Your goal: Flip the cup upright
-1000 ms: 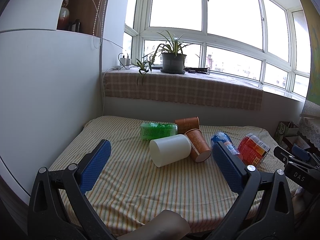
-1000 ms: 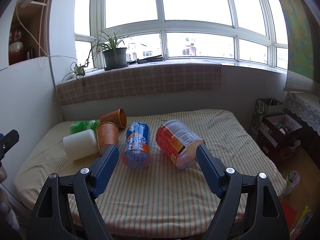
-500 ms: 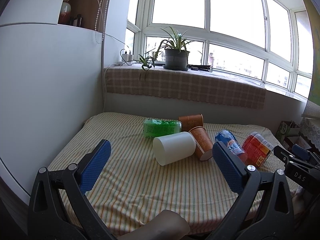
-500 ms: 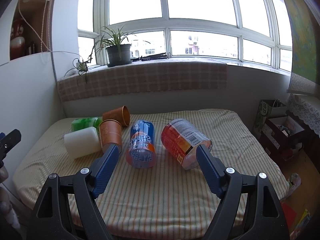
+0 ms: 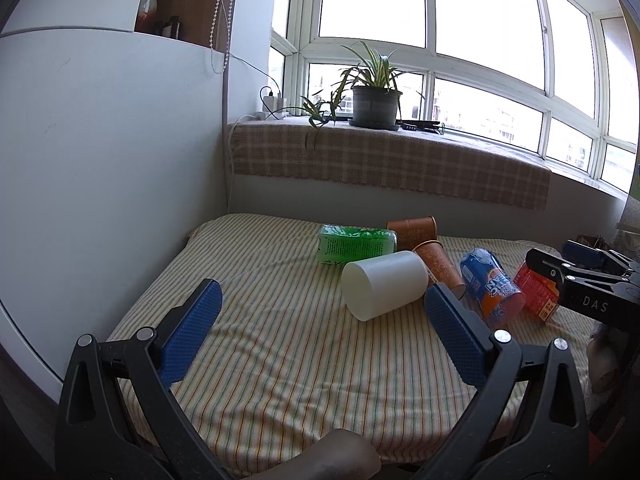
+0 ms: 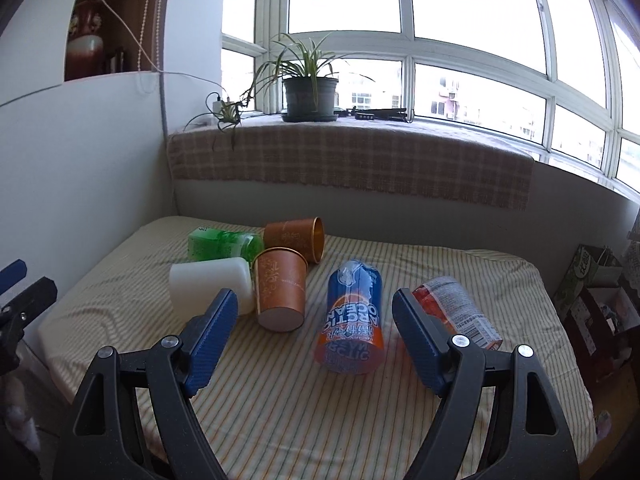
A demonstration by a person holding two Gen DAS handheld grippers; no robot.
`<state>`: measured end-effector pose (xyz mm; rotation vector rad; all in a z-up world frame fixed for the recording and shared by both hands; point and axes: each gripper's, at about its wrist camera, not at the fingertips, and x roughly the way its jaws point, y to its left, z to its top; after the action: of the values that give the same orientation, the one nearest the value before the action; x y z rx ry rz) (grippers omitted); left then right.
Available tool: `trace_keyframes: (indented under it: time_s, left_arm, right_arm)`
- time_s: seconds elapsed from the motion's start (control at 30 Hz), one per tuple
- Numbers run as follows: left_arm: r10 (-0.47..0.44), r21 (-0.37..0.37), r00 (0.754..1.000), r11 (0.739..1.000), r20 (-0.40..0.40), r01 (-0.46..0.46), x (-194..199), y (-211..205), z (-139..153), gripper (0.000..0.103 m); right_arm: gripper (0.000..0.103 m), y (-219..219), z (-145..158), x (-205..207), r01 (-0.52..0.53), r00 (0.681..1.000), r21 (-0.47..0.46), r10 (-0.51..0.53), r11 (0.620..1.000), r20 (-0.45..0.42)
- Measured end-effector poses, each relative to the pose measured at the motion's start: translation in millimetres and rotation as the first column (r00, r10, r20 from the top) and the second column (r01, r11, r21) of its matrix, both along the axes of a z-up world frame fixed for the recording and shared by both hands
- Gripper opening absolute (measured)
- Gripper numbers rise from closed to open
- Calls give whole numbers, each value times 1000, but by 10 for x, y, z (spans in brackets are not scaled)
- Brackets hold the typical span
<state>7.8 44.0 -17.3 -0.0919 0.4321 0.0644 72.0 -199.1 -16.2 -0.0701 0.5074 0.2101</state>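
Observation:
Several cups lie on their sides on a striped table [image 5: 280,352]. A white cup [image 5: 384,284] lies in the middle; it also shows in the right wrist view [image 6: 210,286]. Two brown paper cups [image 6: 282,286] [image 6: 296,236] lie beside it. A blue and orange cup [image 6: 352,320] and a red cup [image 6: 456,312] lie further right. My left gripper [image 5: 320,336] is open and empty, short of the white cup. My right gripper [image 6: 316,336] is open and empty, short of the blue and orange cup.
A green bottle [image 5: 356,242] lies behind the white cup. A white wall [image 5: 100,180] stands left of the table. A checked window ledge [image 6: 352,164] with a potted plant [image 6: 308,92] runs behind. Boxes [image 6: 592,280] sit on the floor at the right.
Both grippers have moved forward toward the cups, which look larger now. The jaws stay open. No cup has moved.

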Motion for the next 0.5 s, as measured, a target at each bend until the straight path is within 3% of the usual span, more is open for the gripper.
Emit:
trace_keyframes:
  time_s: [0.2, 0.33, 0.5]
  left_arm:
    - [14, -35, 1000, 999, -28, -15, -36, 199, -66, 103]
    - [14, -45, 999, 999, -46, -16, -93, 285, -114, 103]
    - [20, -63, 997, 998, -78, -25, -170, 387, -169, 103]
  right_arm:
    - [79, 367, 86, 499, -180, 983, -79, 175, 981, -56]
    - [79, 706, 43, 886, -352, 928, -127, 327, 927, -180]
    - [79, 1066, -59, 1327, -464, 860, -166, 398, 870, -319]
